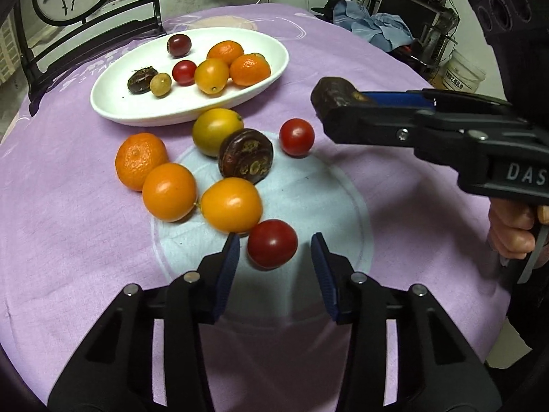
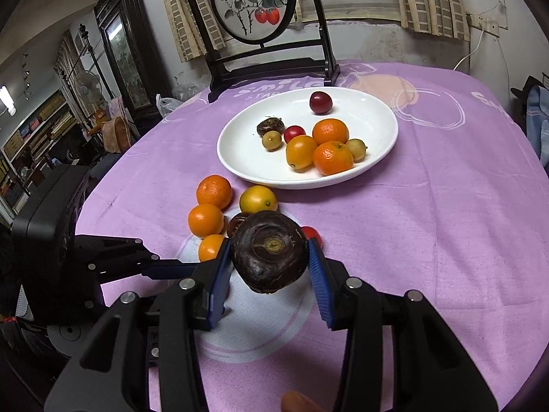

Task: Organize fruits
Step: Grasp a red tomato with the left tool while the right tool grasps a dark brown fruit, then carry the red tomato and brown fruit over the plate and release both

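While my left gripper [image 1: 274, 257] straddles the nearest cherry tomato [image 1: 272, 243], its jaws stand partly apart with the fruit between them, and I see a gap at the right pad, so I count nothing gripped yet. To do this step well I would centre the tomato between the blue pads [image 1: 228, 267], close gently (the skin looks thin and glossy, so a hard squeeze would likely split it), and lift straight up so it does not nudge the kumquat [image 1: 230, 209] touching it at 11 o'clock.

My right gripper [image 2: 271, 257] is clamped on a dark brown water chestnut [image 2: 269, 252], held clear of the purple tablecloth [image 1: 68, 240]. It looks hard and ridged, with a pale stem scar facing the camera, so I judge the hold secure.

Beyond the tomato, going toward 12 o'clock, lie a second kumquat [image 1: 169, 192], a mandarin [image 1: 140, 160], another water chestnut [image 1: 246, 156], a greenish-yellow kumquat [image 1: 214, 130] and a second cherry tomato [image 1: 296, 136], all loose on the cloth.

Farthest, at about 11 o'clock, sits the white oval dish [image 1: 120, 103], already holding mandarins, tomatoes, a kumquat and small pale fruits; roughly half the fruit seems sorted.
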`<state>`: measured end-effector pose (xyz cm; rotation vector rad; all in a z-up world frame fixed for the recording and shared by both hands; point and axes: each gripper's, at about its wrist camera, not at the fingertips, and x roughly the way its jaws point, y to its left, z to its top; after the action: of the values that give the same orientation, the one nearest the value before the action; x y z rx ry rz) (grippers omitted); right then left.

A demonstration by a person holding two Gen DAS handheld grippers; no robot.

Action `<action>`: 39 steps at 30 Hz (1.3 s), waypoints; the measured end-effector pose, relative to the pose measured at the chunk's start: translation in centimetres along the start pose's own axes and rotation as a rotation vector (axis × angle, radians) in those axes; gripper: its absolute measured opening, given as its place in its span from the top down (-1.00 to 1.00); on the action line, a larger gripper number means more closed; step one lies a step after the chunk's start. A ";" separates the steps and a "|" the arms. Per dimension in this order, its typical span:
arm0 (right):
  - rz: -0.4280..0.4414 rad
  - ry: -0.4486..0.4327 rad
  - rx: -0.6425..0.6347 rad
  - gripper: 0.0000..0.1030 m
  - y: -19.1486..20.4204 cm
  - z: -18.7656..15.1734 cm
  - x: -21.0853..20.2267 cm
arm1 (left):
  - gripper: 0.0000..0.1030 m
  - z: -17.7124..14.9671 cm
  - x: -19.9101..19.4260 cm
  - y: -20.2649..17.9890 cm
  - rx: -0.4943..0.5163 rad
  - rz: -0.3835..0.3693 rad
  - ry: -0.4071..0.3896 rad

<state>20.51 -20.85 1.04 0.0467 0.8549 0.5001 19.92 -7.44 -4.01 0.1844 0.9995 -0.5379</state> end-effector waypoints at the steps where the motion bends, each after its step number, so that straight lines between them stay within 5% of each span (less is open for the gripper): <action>1: -0.006 -0.001 -0.003 0.14 0.0 0.0 0.0 | 0.15 0.0 0.0 -0.1 0.002 0.008 -0.001; 6: -0.038 -0.011 -0.014 0.15 0.0 0.1 0.0 | 0.42 0.0 0.6 -0.5 0.013 0.054 0.005; 15: -0.062 -0.031 -0.005 0.15 -0.5 0.1 0.2 | 0.43 -0.2 0.1 -1.2 0.043 0.096 -0.026; 22: -0.098 -0.081 0.003 0.15 -1.2 0.4 0.8 | 0.43 0.8 -4.0 0.6 -0.029 0.021 -0.178; 32: -0.168 -0.215 0.060 0.15 -3.2 5.3 3.0 | 0.44 7.4 -3.8 6.6 -0.166 0.194 -0.288; 39: -0.152 -0.173 0.101 0.05 -5.0 9.1 8.4 | 0.41 11.3 0.9 10.1 -0.246 0.270 -0.227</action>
<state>33.81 -20.16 -0.05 0.1152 0.7078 0.3054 33.95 -3.47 0.34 0.0355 0.7951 -0.1818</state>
